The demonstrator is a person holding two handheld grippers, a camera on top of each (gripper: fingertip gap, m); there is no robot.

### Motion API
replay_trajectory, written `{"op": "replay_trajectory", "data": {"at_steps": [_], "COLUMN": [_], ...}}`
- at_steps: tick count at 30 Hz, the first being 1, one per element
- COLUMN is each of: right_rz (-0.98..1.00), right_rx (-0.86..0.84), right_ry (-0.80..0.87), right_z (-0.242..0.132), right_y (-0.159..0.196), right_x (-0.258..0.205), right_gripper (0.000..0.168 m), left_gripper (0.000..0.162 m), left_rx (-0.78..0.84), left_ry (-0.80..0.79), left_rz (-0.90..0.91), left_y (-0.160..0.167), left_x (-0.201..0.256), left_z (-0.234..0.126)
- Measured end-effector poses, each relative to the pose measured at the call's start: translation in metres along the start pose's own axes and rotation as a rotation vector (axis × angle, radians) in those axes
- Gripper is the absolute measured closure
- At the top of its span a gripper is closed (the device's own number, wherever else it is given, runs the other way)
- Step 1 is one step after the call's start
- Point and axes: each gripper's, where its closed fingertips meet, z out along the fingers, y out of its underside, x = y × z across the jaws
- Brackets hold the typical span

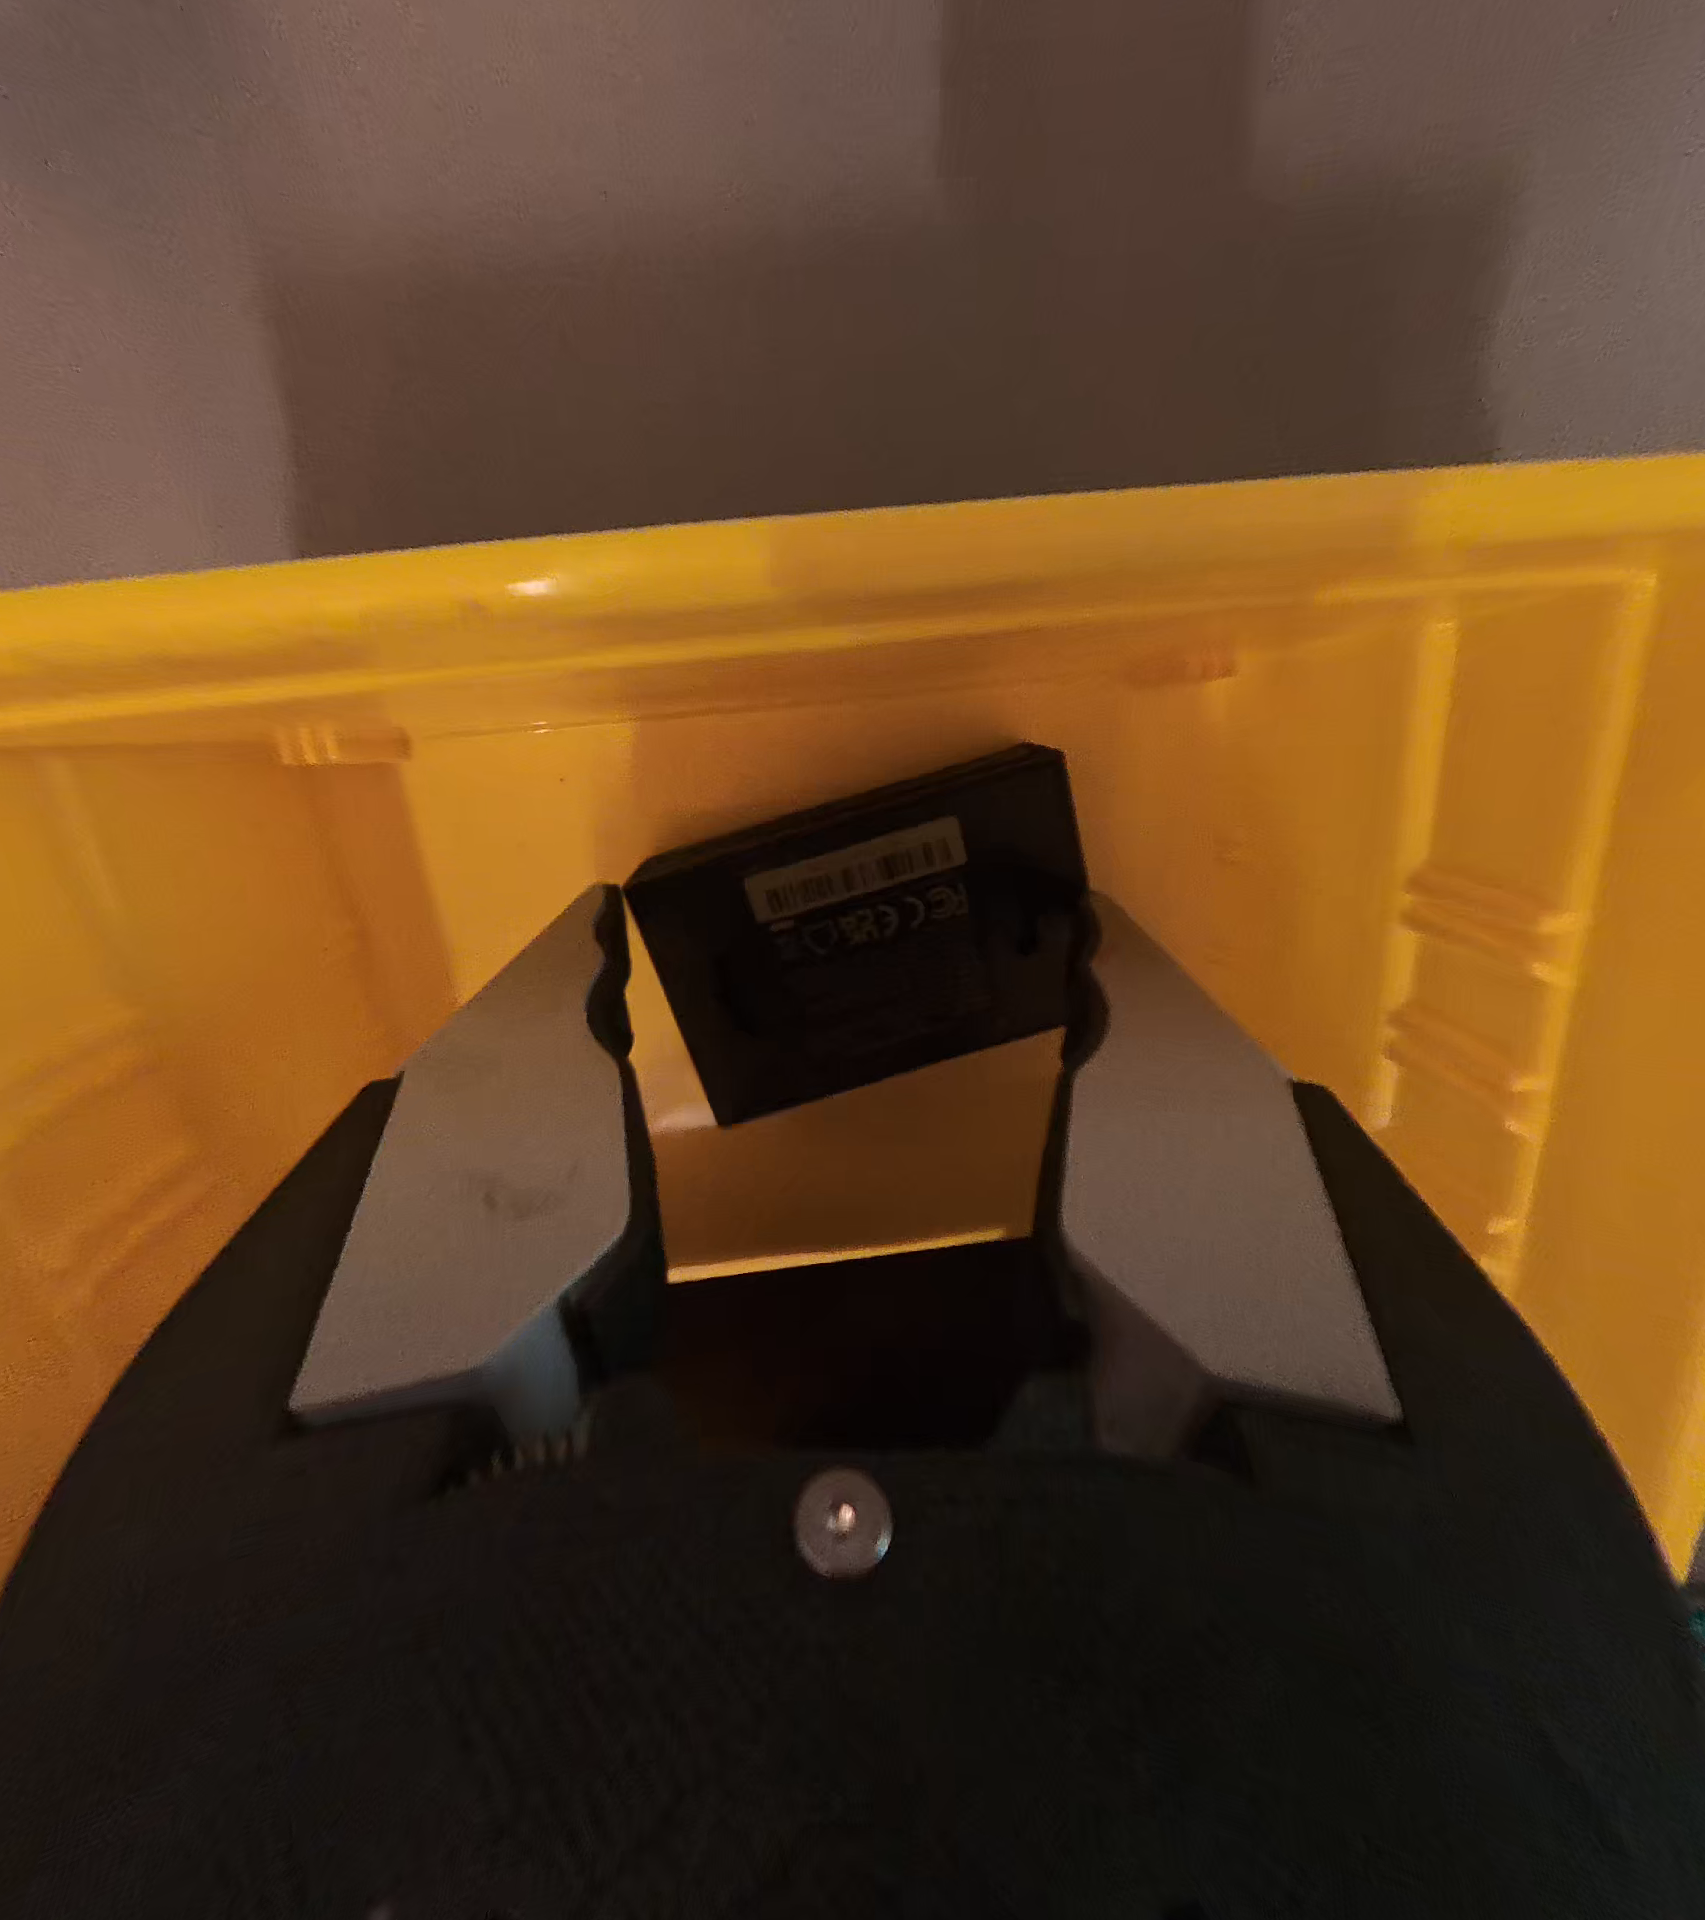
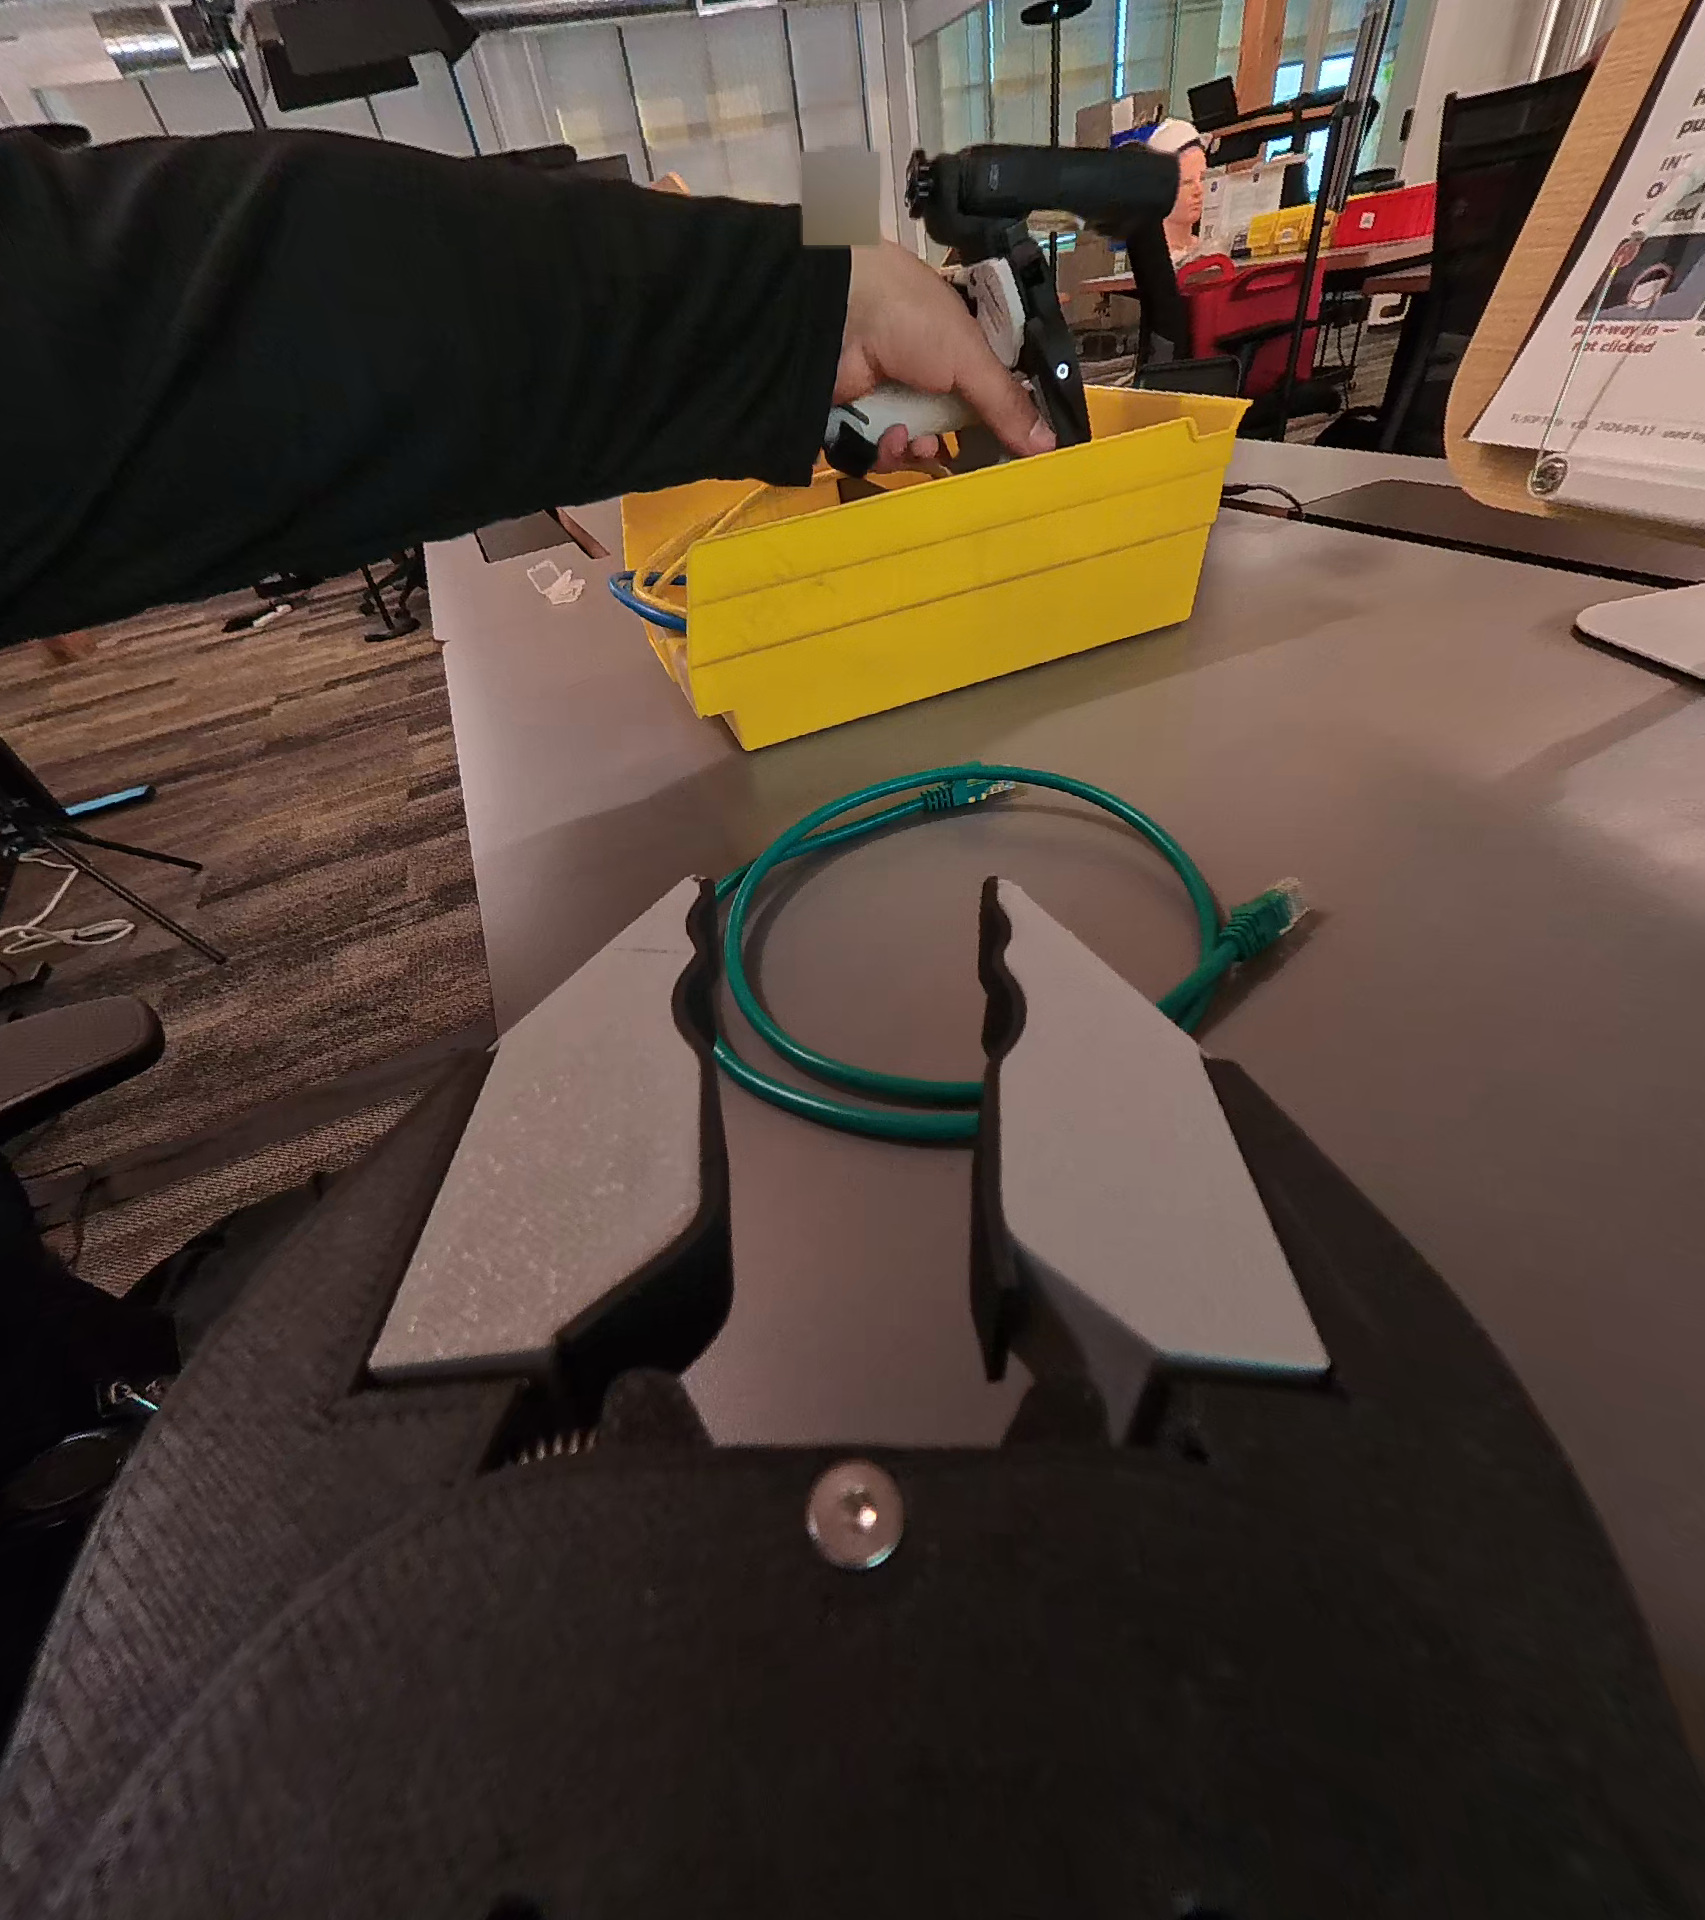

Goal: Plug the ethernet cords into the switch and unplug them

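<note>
Grey-brown counter point(image 2: 1450, 831), matte, in an open office room: patterned carpet point(image 2: 308, 727) to the left, tripod legs point(image 2: 48, 842) on it, glass partitions and more desks with red and yellow bins far behind. Propped at the right edge, an instruction sheet point(image 2: 1679, 260) on a wooden board.

On the counter, a yellow bin point(image 2: 931, 613), with blue and yellow cords point(image 2: 645, 597) spilling from its open left end. Just in front of it, a coiled green ethernet cord point(image 2: 952, 935), flat on the surface, both plugs free.

Left hand-held gripper point(image 1: 853, 935), reaching down inside the bin: jaws set wide, clamped on the two sides of a small black switch point(image 1: 858, 925), label side up, raised and tilted off the bin floor, close to the bin's far wall. Seen from the right wrist view, a hand point(image 2: 921, 343) in a black sleeve point(image 2: 360, 343) on its handle.

Right hand-held gripper point(image 2: 843, 914), low over the counter, jaws parted and empty, the green coil showing between the fingers; contact with the cord impossible to tell.
</note>
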Motion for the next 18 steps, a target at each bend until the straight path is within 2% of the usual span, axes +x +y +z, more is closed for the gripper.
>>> {"op": "replay_trajectory", "data": {"at_steps": [3,5,8,12,16,18], "right_rz": [0.004,0.007,0.012,0.022,0.031,0.041], "right_rx": [0.002,0.004,0.005,0.005,0.007,0.008], "right_ry": [-0.003,-0.004,-0.009,-0.014,-0.014,-0.015], "right_z": [0.000,0.000,0.000,0.000,-0.001,-0.001], "right_y": [0.000,-0.001,-0.001,-0.001,-0.001,-0.001], "right_x": [0.000,0.000,0.000,0.000,0.001,0.002], "right_gripper": [0.122,0.122,0.123,0.124,0.125,0.125], "left_gripper": [0.072,0.059,0.072,0.069,0.075,0.076], "left_rx": [-0.001,-0.011,-0.008,-0.080,-0.046,-0.050], "left_ry": [0.052,0.052,0.070,0.088,-0.044,-0.052], "left_rz": [-0.020,-0.039,-0.035,0.019,0.089,0.121], "left_y": [0.000,0.000,-0.003,0.006,-0.004,-0.005], "left_x": [0.003,0.000,0.000,0.005,-0.016,-0.018], "left_z": [0.004,0.006,0.004,0.004,-0.001,-0.004]}}
